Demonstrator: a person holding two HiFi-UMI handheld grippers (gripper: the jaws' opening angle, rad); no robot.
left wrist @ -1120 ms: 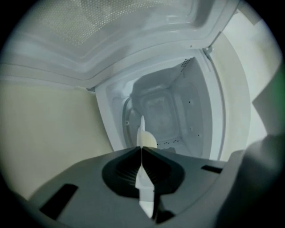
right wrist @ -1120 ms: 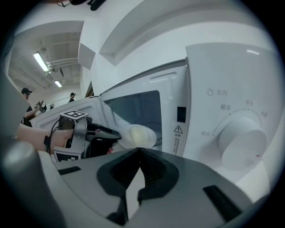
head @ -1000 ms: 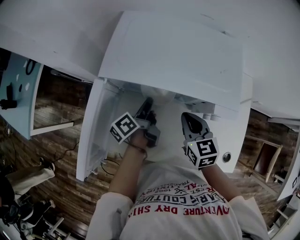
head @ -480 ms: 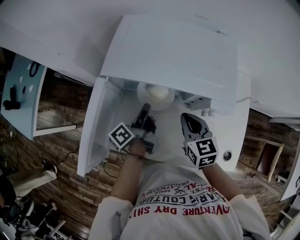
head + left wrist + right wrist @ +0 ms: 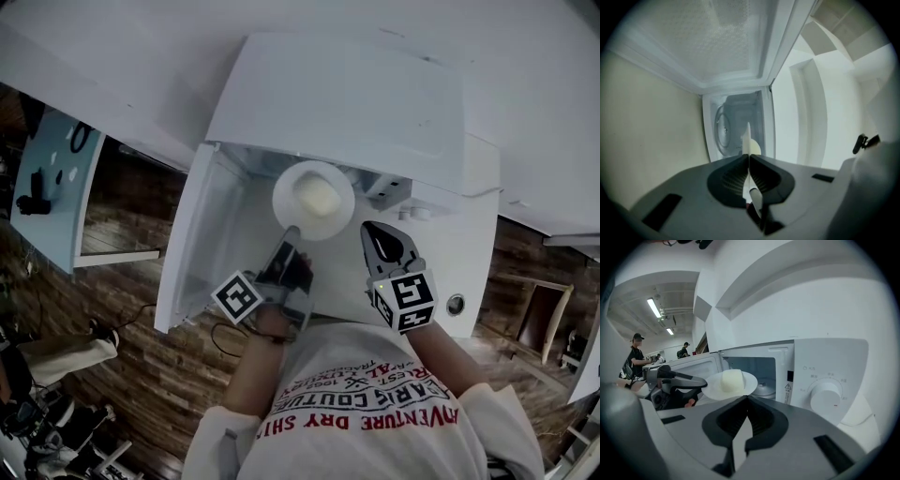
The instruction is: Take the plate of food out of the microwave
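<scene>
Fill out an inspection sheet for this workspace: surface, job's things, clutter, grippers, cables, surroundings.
surface: microwave white top, nothing seen on it.
job's things: door open to the left; white plate with pale food held at the cavity's mouth.
clutter: nothing seen.
grippers: left gripper shut on the plate's near rim; right gripper shut, empty, beside the plate, apart from it.
cables: what looks like a thin dark cable on the wooden floor, left of the door.
surroundings: people standing far off in the right gripper view.
</scene>
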